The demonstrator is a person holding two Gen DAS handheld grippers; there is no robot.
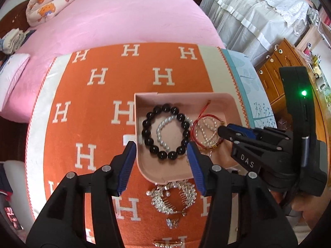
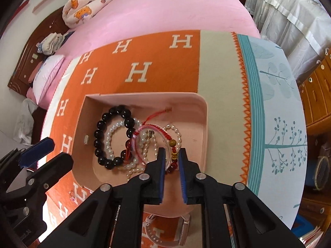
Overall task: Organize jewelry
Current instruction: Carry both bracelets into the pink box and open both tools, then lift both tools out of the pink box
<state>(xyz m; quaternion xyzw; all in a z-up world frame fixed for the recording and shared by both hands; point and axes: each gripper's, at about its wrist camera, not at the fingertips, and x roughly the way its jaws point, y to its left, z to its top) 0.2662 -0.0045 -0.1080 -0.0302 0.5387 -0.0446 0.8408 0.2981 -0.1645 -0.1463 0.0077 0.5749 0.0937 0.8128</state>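
The pink bed (image 1: 124, 14) lies beyond the counter, which is covered by an orange blanket (image 1: 86, 95) patterned with white letters. On that blanket sits the open pink box (image 2: 203, 111), the landmark here, and it already holds most of the jewelry: a black bead bracelet (image 1: 149, 119) at its left side, a pearl bracelet (image 1: 163, 128) inside that ring, and a red cord bracelet (image 2: 163, 134) with more pearls toward its right. Outside the box, just in front of its near wall, a silver hair comb (image 1: 173, 196) and a small clip (image 1: 172, 223) still wait, so the sorting looks well along but unfinished. The left claw (image 1: 161, 165) hangs released over the box's near-left corner, empty. The right claw (image 2: 171, 171) stands slightly parted over the red cord bracelet, not visibly pinching it.
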